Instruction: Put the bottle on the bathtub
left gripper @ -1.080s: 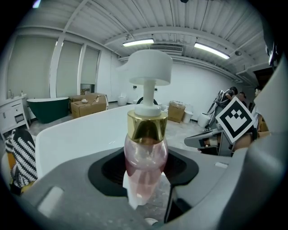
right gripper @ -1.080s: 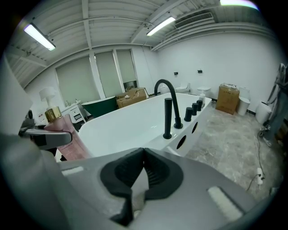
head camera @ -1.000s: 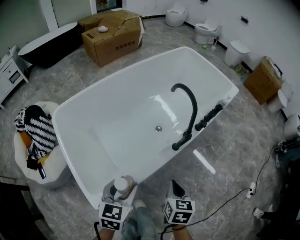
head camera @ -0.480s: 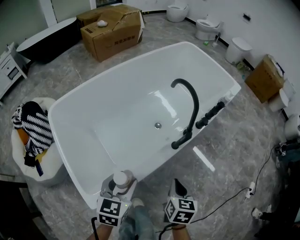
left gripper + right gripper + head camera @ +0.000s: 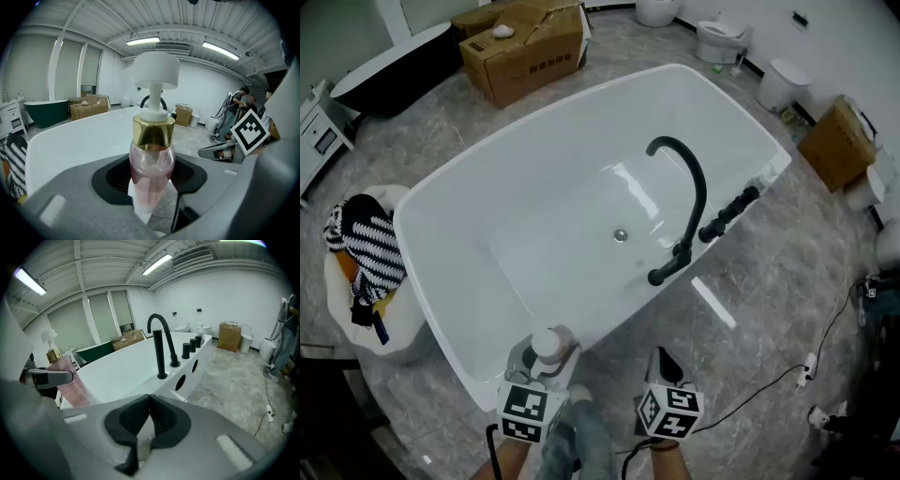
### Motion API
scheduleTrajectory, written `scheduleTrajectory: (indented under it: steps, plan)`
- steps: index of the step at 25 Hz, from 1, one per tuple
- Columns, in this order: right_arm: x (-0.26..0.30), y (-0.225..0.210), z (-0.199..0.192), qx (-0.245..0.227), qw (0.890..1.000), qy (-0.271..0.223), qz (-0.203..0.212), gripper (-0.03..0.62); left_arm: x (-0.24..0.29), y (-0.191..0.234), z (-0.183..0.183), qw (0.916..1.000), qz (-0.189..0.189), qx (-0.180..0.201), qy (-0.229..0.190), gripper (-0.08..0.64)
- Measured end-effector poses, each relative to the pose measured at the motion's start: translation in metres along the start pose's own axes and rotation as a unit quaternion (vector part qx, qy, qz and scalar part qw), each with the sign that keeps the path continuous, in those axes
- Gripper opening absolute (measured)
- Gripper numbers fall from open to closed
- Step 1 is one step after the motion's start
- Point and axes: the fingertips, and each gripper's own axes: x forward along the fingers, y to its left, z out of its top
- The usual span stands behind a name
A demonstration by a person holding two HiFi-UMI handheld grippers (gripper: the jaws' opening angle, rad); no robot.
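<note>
Left gripper (image 5: pixel 151 190): jaws stand fairly wide, dark pads clamped on the lower body of the pump bottle (image 5: pixel 152 159), one on either side. Bottle is clear with pink liquid, gold collar at the neck, white stem and a broad white pump head. Right gripper (image 5: pixel 149 414): pads meet, nothing between them, and it hangs just to the right of the left one. The left gripper view alone shows the gold collar and pink body head-on, with the bottle rising upright out of the jaws. From the head view only the white pump head and a little of the shoulder show, straight from above. The right gripper view catches the bottle side-on at far left, leaning, with a grey jaw of the left gripper across its body. Its base is hidden in every view, so contact with the tub cannot be told. Placement: the bottle sits at the near end of the white bathtub (image 5: pixel 553 178), over or just at the near rim. The black arched faucet (image 5: pixel 160 352) stands on the tub's right rim, well apart from the bottle. Farther out are a cardboard box (image 5: pixel 530 47) beyond the tub and a black-and-white striped cloth (image 5: pixel 370 248) to its left. People (image 5: pixel 236 110) stand in the background, seen only in the left gripper view.
</note>
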Motion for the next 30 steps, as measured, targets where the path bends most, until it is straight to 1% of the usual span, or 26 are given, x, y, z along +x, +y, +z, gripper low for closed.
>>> scheduleTrajectory:
  steps: [3,11,19,30]
  plan:
    - [0.002,-0.005,-0.005,0.004,1.0,0.003,-0.002,0.003,0.005,-0.003,-0.004,1.0,-0.003,0.0,0.004,0.227]
    - [0.002,-0.015,-0.013,0.012,1.0,0.01,-0.008,0.003,0.015,-0.009,-0.001,0.9999,-0.008,0.007,0.004,0.227]
    - [0.0,-0.02,-0.02,0.021,1.0,0.014,-0.013,0.003,0.024,-0.013,0.0,0.9997,-0.016,0.015,0.011,0.227]
    - [0.001,-0.021,-0.038,0.024,0.999,0.026,-0.008,0.003,0.031,-0.018,-0.006,0.9992,-0.019,0.027,0.021,0.227]
